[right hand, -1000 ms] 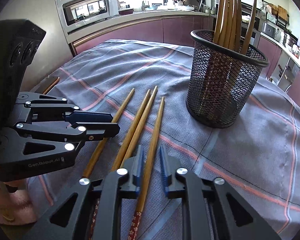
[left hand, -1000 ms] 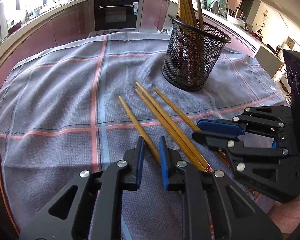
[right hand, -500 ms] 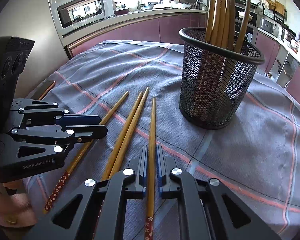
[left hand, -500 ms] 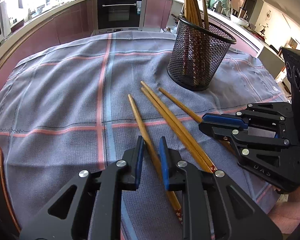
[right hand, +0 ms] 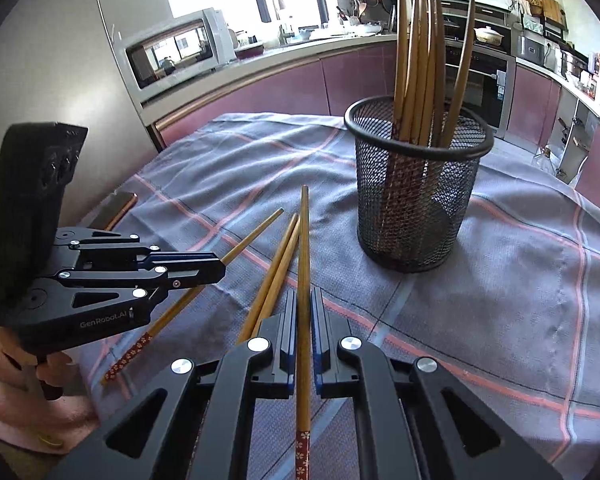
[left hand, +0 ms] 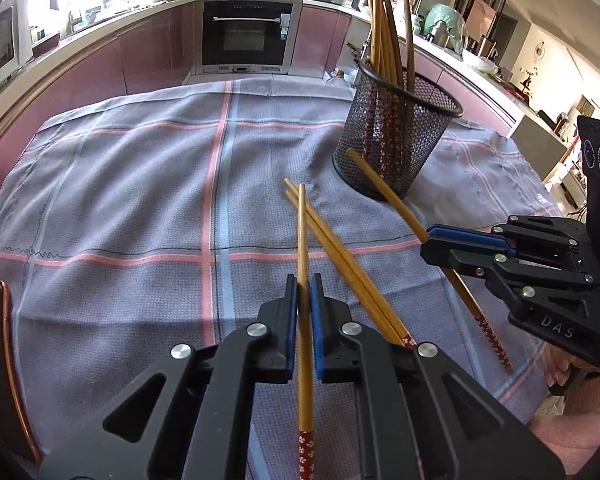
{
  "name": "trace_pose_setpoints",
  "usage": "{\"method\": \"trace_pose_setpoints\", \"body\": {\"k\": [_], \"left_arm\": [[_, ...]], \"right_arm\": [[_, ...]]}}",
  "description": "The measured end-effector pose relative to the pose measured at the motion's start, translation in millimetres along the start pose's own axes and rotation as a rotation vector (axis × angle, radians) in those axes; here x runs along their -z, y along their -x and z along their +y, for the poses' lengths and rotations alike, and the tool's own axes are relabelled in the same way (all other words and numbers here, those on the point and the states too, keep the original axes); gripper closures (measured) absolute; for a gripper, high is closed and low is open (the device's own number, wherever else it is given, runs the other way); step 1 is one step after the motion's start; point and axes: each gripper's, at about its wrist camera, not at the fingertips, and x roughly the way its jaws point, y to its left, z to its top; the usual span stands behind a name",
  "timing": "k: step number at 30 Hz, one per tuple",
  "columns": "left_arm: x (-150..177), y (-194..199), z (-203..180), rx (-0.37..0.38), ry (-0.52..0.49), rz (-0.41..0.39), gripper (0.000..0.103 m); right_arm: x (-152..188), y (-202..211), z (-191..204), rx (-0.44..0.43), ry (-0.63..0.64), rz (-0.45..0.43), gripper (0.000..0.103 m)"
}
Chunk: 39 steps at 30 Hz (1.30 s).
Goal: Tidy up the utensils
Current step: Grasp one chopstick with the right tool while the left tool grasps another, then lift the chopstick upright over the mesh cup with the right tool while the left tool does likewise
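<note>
Now both grippers have a chopstick apiece, so the step in hand looks like the lift toward the holder. On the left, the left gripper (left hand: 304,292) is clamped narrow on one chopstick (left hand: 302,240), whose bare tip crosses over the loose pair (left hand: 340,256) lying side by side on the tablecloth (left hand: 120,200) near its front edge. To the right, the right gripper (right hand: 304,304) is pinched just as tight on its own chopstick (right hand: 303,248), the patterned red end trailing back between the jaws. Further right, toward the far right part of the cloth, stands the black mesh holder (right hand: 416,208), already carrying a bundle of upright chopsticks (right hand: 420,60).

Next, I judge, each stick must be raised, tipped nearer upright and dropped over the rim — one hand at a time, since the grippers sit close together. The standing bundle crowds the far side of the mouth, so the open near side is the better target. Two sticks remain on the cloth. Behind are a microwave (right hand: 180,52) and an oven (left hand: 246,34).
</note>
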Motion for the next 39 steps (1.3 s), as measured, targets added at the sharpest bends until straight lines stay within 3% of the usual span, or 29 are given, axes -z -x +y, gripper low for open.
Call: {"method": "trace_pose_setpoints", "body": {"k": [8,20,27,39], "left_arm": [[-7,29,3,0.118,0.021,-0.051,0.096],[-26,78,1,0.240,0.028,-0.169,0.096],[-38,103,2,0.293,0.034,-0.232,0.096],[-68,128,1,0.319,0.038,-0.324,0.096]], "right_arm": [[-8,33,-9,-0.062,-0.045,-0.105,0.098],[-25,73,-16,-0.061,-0.066,-0.250,0.098],[-32,88,-17,-0.049,-0.050,-0.301,0.098],[-49,110,-24,-0.015,-0.032,-0.368,0.098]]}}
